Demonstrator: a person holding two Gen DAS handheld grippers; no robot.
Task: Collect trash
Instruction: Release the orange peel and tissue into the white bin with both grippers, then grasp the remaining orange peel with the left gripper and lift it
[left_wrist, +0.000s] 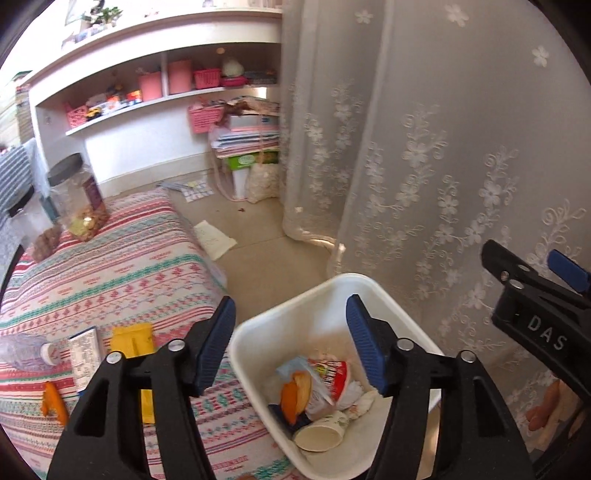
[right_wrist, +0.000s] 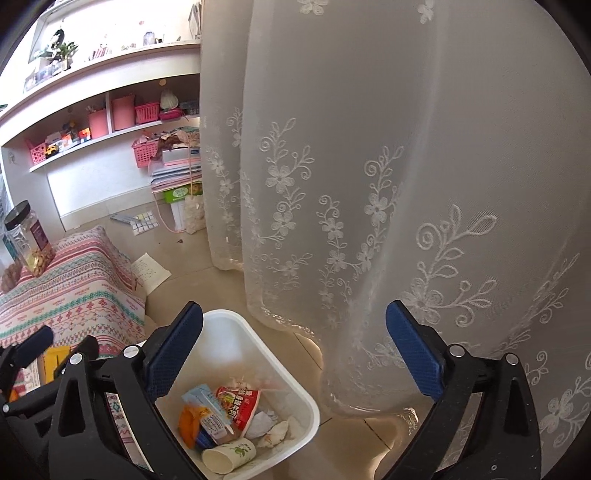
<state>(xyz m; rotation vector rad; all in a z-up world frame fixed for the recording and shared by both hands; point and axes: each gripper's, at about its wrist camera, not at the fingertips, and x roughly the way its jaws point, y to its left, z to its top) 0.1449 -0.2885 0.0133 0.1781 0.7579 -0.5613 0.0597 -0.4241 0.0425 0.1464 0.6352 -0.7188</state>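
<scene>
A white bin (left_wrist: 314, 317) stands on the floor beside the bed; it also shows in the right wrist view (right_wrist: 236, 332). It holds a paper cup (left_wrist: 321, 434), a red-and-white wrapper (left_wrist: 332, 373), orange peel (left_wrist: 290, 400) and crumpled tissue. My left gripper (left_wrist: 291, 343) is open and empty above the bin. My right gripper (right_wrist: 295, 354) is open and empty above the bin's right side; it also shows in the left wrist view (left_wrist: 532, 280). On the bedspread lie a yellow packet (left_wrist: 133, 338), a printed carton (left_wrist: 85, 350), a plastic bottle (left_wrist: 26, 352) and an orange scrap (left_wrist: 51, 404).
A striped bedspread (left_wrist: 122, 266) covers the bed at left, with a clear jar (left_wrist: 79, 199) at its far end. A lace curtain (right_wrist: 369, 184) hangs at right down to the tiled floor. A paper sheet (left_wrist: 214, 238) lies on the floor. Shelves (left_wrist: 147, 99) line the back wall.
</scene>
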